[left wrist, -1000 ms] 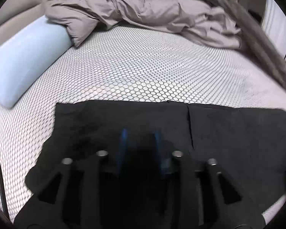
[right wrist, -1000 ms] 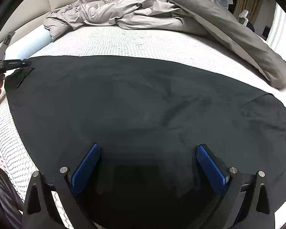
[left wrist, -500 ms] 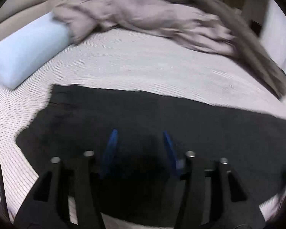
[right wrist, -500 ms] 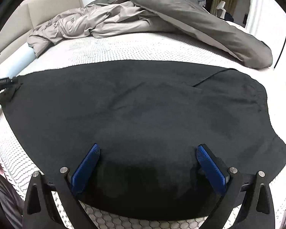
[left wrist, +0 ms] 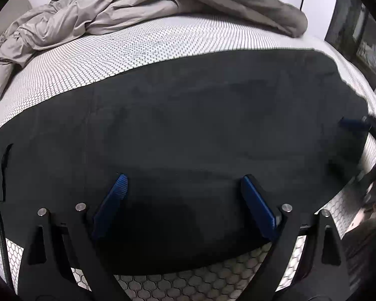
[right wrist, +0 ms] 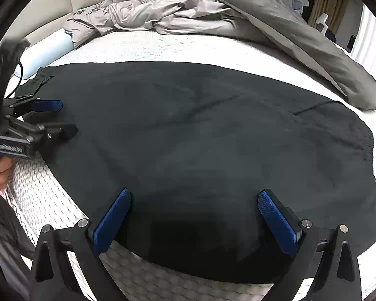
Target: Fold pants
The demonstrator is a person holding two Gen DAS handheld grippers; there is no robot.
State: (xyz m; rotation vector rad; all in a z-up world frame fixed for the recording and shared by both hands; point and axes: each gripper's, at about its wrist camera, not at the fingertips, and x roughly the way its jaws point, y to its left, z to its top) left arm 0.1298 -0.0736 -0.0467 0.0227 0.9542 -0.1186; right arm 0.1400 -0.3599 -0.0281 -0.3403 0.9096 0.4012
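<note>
Black pants (right wrist: 200, 138) spread flat on the bed (right wrist: 188, 47).

The left tool (left wrist: 184, 200) and right tool (right wrist: 195, 215) both hover over the pants' near edge, blue pads wide apart, gripping nothing; beyond the pants lies a crumpled grey duvet (right wrist: 213, 17).

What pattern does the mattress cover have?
A small hexagon mesh on the mattress cover, clearest in left wrist view.

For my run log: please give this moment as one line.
left gripper: open, above pants | right gripper: open, above pants | pants: flat on mattress
</note>
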